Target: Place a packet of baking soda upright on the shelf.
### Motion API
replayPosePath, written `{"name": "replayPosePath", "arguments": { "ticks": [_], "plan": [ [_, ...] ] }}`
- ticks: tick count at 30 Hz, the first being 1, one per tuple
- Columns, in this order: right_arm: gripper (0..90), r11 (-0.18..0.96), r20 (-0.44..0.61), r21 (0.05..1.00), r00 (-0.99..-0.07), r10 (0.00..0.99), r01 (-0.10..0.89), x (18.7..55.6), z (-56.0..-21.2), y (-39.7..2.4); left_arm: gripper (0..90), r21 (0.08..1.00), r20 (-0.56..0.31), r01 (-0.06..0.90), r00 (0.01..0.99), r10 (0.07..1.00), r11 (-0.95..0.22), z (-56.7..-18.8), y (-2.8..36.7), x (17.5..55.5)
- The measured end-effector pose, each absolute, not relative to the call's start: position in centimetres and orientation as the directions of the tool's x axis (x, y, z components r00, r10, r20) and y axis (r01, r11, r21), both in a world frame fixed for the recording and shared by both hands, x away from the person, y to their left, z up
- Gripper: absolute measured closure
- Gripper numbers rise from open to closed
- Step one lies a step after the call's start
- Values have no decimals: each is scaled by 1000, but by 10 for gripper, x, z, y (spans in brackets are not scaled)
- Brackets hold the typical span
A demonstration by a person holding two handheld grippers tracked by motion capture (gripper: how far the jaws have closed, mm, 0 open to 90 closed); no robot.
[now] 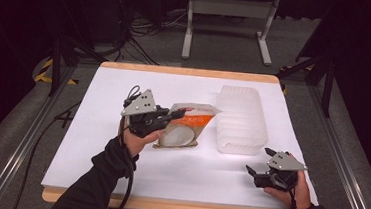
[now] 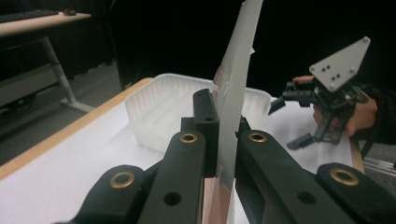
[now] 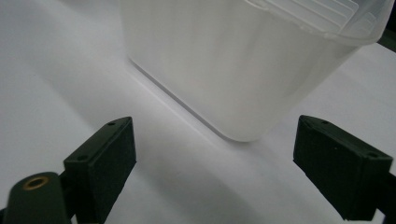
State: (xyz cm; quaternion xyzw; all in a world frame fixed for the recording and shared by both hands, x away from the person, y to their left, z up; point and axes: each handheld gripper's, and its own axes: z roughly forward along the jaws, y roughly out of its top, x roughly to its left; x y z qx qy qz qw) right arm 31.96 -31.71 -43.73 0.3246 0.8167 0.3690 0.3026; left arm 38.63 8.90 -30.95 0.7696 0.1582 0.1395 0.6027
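Pouch point(image 1: 188, 126) lies just left of the tub point(image 1: 241, 120), the landmark here, near the middle of the white bench point(image 1: 95, 142). It is orange and white with a pale round picture on its face, and its near edge looks raised off the bench. The left tool point(image 1: 176, 115) is clamped on that pouch at its left edge; in the left gripper view the thin sheet of the pouch point(image 2: 233, 98) stands upright between the two black jaws, which press on it from both sides, with the tub point(image 2: 154, 112) beyond it.

The tub is clear, ribbed plastic, open at the top, and sits right of centre on the bench. The right tool point(image 1: 259, 160) rests near the bench's front edge, just in front of the tub's near right corner, jaws wide apart with nothing between them. In the right gripper view the tub's rounded corner point(image 3: 233, 74) fills the space ahead of that tool point(image 3: 215, 163), not touching it.
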Motion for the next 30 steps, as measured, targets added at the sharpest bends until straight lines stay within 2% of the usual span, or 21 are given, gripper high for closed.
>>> {"name": "replayPosePath", "arguments": {
  "ticks": [6, 13, 15, 30],
  "plan": [
    [136, 515, -247, 798, -610, 753, 312, 320, -437, -318, 898, 974, 35, 57, 919, 392, -220, -301, 64, 397],
    [136, 522, -251, 793, -613, 749, 313, 319, -438, -319, 898, 982, -2, 69, 933, 359, -174, -289, 32, 414],
    [134, 518, -250, 797, -611, 751, 310, 319, -437, -319, 898, 982, 20, 51, 928, 371, -181, -286, 22, 415],
    [129, 510, -249, 803, -604, 757, 307, 318, -436, -320, 898, 985, 27, 27, 953, 302, -173, -281, -43, 424]
  ]
}}
